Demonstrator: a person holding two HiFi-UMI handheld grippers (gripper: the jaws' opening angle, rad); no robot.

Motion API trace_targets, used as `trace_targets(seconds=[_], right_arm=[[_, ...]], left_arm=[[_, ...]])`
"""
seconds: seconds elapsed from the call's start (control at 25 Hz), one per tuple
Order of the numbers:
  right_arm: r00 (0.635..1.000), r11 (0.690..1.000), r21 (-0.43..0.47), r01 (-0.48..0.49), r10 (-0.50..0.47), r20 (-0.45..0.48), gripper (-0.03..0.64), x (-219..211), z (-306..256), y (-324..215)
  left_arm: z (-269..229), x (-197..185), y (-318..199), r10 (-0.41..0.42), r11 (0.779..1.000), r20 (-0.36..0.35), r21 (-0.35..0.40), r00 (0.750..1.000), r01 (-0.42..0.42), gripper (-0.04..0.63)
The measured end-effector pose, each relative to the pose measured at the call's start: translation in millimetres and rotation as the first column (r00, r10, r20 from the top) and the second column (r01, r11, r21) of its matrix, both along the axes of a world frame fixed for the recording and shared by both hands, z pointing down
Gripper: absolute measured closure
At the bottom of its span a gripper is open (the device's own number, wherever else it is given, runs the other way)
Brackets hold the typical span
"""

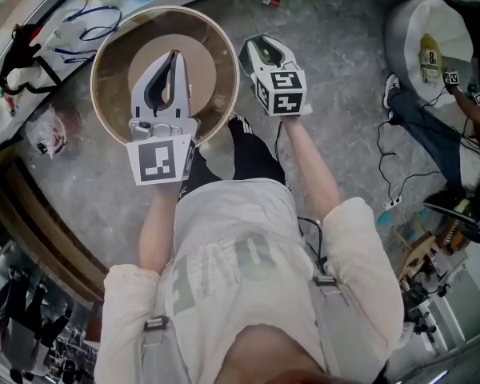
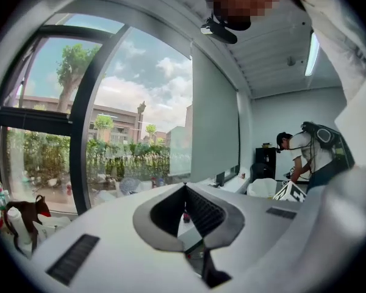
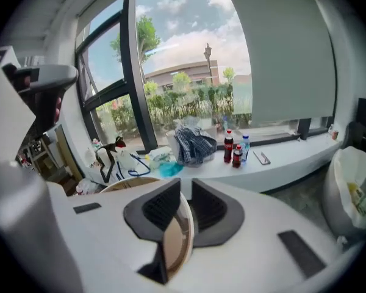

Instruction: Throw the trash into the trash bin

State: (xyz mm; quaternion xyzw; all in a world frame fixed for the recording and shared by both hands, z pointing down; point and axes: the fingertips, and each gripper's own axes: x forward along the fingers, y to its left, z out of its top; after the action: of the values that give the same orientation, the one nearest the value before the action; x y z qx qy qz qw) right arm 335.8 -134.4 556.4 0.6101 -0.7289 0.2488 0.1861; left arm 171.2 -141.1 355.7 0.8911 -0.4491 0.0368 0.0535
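Tan and round, a wide bowl (image 1: 112,78) that looks like thin card or wood is the piece of trash here, and it sits in front of the person's chest, gripped by its edge. The right gripper (image 3: 184,194) has its two jaws pinched on the bowl's thin rim, which runs up between the ribbed pads. The left gripper (image 1: 174,54) has its jaw tips pressed together with nothing between them, and from above it shows over the bowl's middle. Both forearms reach forward side by side, the left gripper close to level and the right one tipped somewhat downward. The pickup looks done, so the step in hand is the carry. The trash bin (image 1: 394,32), lined with a white bag and already holding something yellow, stands well apart on the grey mottled floor (image 1: 336,46), off to the person's right. The next move calls for swinging the bowl across to that bin without the one-sided grip letting it twist or slip, then opening the right jaws over the bin's mouth. Another person stands just beside the bin.
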Motion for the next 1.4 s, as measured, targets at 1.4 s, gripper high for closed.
trace_targets(seconds=[1.4], right_arm=[[0.811, 0.611, 0.631, 0.478, -0.582, -0.051, 0.603, -365, -340, 26]], left_arm=[[-172, -295, 59, -0.47, 0.797, -0.153, 0.351, 0.869, 0.492, 0.583]])
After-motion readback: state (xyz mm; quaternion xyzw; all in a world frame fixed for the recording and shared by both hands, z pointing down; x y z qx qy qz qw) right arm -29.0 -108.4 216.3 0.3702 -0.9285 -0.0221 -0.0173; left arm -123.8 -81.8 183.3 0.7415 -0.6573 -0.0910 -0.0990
